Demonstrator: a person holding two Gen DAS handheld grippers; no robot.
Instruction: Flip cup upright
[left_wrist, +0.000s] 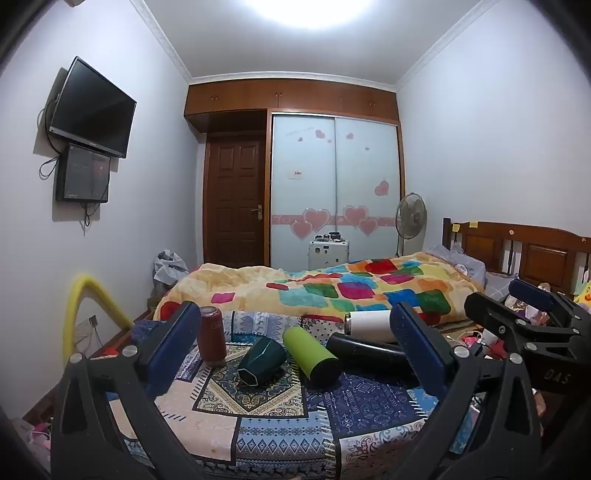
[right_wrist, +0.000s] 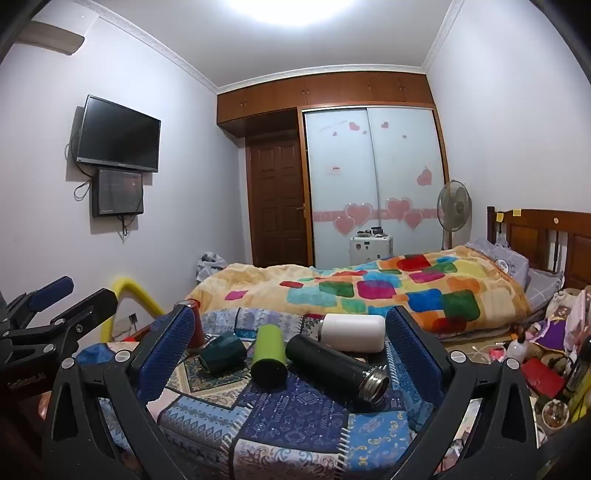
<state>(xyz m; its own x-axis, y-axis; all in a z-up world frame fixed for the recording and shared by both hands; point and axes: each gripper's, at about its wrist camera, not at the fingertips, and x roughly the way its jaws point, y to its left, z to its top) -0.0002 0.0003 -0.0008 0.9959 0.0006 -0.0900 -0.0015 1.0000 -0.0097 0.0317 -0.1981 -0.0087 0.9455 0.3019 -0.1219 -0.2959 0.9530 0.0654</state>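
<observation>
1. Left wrist view: bedroom with wall TV (left_wrist: 92, 107), wooden door (left_wrist: 236, 199), bed under a colourful blanket (left_wrist: 332, 288). Patterned cloth-covered surface (left_wrist: 280, 424) in front. Dark green cup (left_wrist: 261, 360) on its side, mouth toward the camera, beside the lime bottle (left_wrist: 312, 352). Left gripper (left_wrist: 295, 350) fingers spread wide, empty.

2. Right wrist view: same surface (right_wrist: 295, 413); cup (right_wrist: 223, 355) lying mouth toward lower left, left of the black flask (right_wrist: 336, 363). Right gripper (right_wrist: 291, 358) fingers apart, holding nothing.

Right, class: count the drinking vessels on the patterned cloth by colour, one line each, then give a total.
Red: 1, red bottle, upright
Dark green: 1, green cup, on its side
Lime green: 1, lime bottle, lying
Black: 1, black flask, lying
White: 1, white bottle, lying
Total: 5
</observation>
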